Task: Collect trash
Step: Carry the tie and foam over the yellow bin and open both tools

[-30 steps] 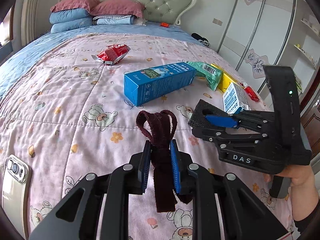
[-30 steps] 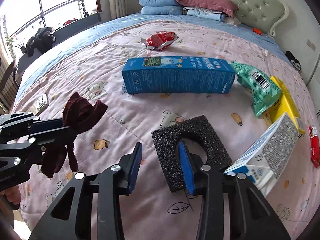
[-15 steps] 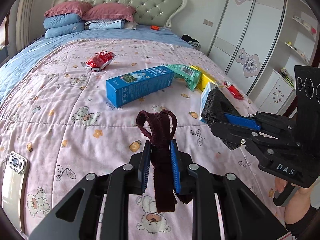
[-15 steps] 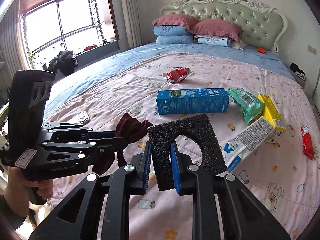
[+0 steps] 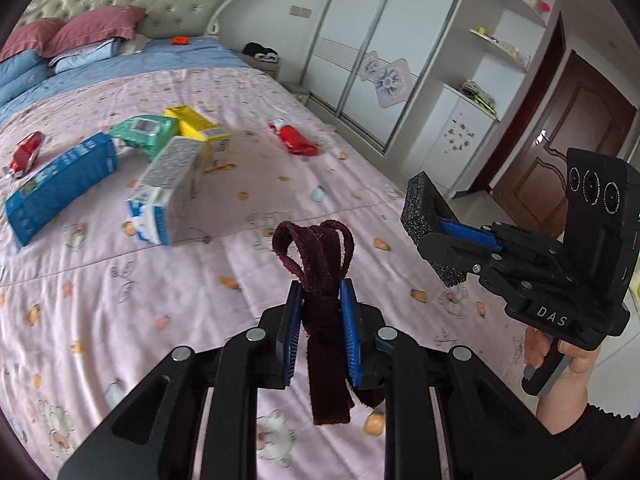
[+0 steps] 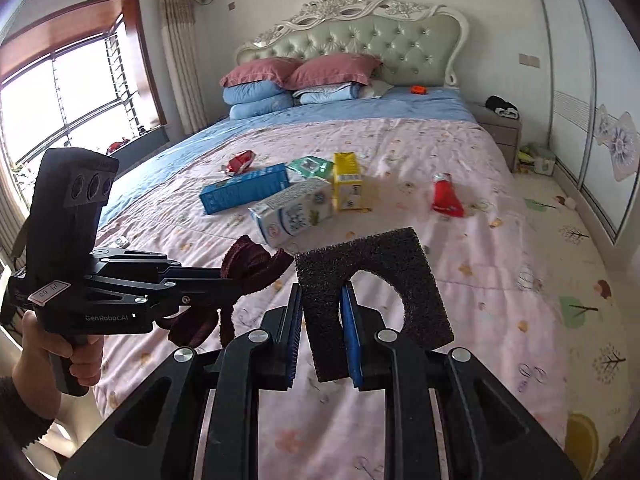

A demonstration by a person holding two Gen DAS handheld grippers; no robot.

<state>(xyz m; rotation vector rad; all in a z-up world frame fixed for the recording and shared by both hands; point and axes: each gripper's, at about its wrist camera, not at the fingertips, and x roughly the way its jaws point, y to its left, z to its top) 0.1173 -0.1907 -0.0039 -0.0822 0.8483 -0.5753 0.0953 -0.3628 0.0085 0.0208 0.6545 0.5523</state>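
Here the left gripper [image 5: 320,316] is pinched on a maroon cloth strip [image 5: 316,264] and the right gripper [image 6: 320,320] on a black foam piece [image 6: 372,280], near the bed [image 6: 500,280]; both should be kept clamped until a bin is reached.

"DAS" in white on the right gripper [image 5: 424,240] body. "GenRobocAI" printed on the left gripper [image 6: 240,280] body, near its handle. Print on the cartons is too small to read.

Tufted headboard [image 6: 352,36], bay window [image 6: 60,96], wardrobe [image 5: 372,52].
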